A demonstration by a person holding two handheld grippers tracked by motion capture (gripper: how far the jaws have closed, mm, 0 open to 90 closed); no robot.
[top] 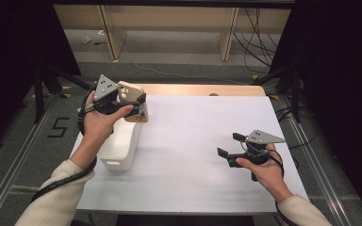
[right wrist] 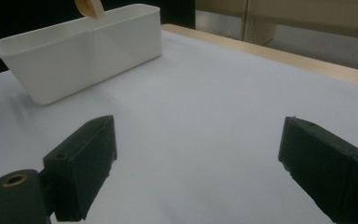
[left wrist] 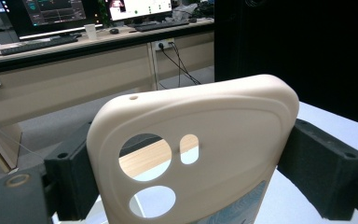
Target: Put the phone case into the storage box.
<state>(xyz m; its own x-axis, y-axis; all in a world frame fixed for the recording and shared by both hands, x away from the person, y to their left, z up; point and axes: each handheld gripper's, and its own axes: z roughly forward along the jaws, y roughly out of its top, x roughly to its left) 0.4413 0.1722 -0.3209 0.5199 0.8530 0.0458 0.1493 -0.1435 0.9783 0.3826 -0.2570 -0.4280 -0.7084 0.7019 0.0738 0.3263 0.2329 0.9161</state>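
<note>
Cream silicone phone case (left wrist: 200, 154) clamped edgewise in left gripper (top: 131, 101), held above far end of white bin (top: 120, 146). Likely step: drop into bin; needs lowering, then release. Right gripper (top: 231, 146) idle, jaws wide apart, over bare white table (top: 184, 141), well clear.

Both forearms wear cream-coloured knit sleeves with ribbed cuffs. Each hand carries a black two-jaw tool: the left tool (top: 133, 104) and the right tool (top: 230, 145) each bear a grey three-cornered plate dotted with small holes. Black cables trail back along the forearms. The blocky matte-black jaws show recessed screw holes, with a brass-coloured ring beside one.
</note>
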